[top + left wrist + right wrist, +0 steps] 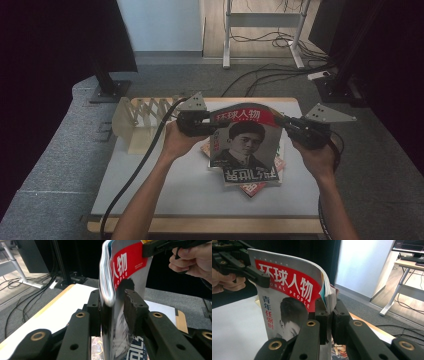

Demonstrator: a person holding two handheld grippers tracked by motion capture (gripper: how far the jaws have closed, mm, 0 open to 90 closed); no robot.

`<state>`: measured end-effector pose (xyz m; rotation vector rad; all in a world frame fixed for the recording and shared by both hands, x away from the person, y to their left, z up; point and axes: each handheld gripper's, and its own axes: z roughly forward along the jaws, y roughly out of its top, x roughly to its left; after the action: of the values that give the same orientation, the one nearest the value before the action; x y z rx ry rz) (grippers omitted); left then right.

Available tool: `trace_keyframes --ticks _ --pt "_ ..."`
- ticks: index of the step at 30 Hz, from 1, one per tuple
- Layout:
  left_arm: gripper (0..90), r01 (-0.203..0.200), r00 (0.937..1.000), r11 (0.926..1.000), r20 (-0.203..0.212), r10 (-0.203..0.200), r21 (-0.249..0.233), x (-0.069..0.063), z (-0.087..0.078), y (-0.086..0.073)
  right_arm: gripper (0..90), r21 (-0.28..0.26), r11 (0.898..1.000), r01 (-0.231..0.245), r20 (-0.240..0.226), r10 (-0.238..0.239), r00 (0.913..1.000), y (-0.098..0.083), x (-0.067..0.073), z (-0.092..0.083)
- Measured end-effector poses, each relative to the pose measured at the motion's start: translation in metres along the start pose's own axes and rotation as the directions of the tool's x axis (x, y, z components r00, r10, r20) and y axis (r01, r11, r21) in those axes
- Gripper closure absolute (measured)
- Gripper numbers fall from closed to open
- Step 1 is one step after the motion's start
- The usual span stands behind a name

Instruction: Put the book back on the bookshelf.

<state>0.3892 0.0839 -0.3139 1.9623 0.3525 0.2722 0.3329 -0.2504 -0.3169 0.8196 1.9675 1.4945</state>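
Note:
A magazine (245, 140) with a red title band and a black-and-white portrait on its cover is held up off the white table (165, 185), cover toward the person. My left gripper (212, 124) is shut on its upper left corner; in the left gripper view the page edges (107, 290) stand between the two pads. My right gripper (280, 121) is shut on the upper right corner, and the right gripper view shows its jaws (329, 302) pinching the pages beside the red band (287, 287). The top edge arches between the two grips.
Beneath the held magazine lies a small pile of other magazines (252, 181). A beige folding lattice rack (142, 117) stands at the table's back left. Black stands (107, 85) and floor cables (280, 70) lie beyond the far edge.

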Motion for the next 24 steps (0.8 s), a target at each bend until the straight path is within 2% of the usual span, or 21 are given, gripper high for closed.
trace_keyframes --ticks 2,4,6,14,24 --pt "72.1 -0.016 0.9997 0.9998 -0.019 0.016 0.014 -0.001 0.001 0.003 83.1 0.001 1.0 0.0 -0.001 0.0 1.0 0.0 0.0 0.0" --pt "79.9 -0.029 0.9987 0.9994 -0.042 0.03 0.021 -0.002 0.001 0.005 82.9 0.001 1.0 -0.002 -0.002 0.002 1.0 0.0 0.0 0.0" --pt "84.3 -0.028 0.9989 0.9994 -0.037 0.029 0.021 -0.002 0.001 0.005 82.6 0.002 1.0 -0.005 -0.003 0.005 1.0 -0.001 -0.001 -0.001" --pt "85.9 -0.033 0.9992 0.999 -0.021 0.034 0.029 -0.002 -0.001 0.004 78.2 0.018 1.0 -0.011 -0.006 0.012 0.9999 -0.004 -0.003 -0.003" --pt "85.9 -0.03 0.9995 0.9982 0.005 0.03 0.052 0.0 -0.005 0.005 69.8 0.059 0.998 -0.03 0.028 0.029 0.9992 -0.02 -0.012 -0.007"
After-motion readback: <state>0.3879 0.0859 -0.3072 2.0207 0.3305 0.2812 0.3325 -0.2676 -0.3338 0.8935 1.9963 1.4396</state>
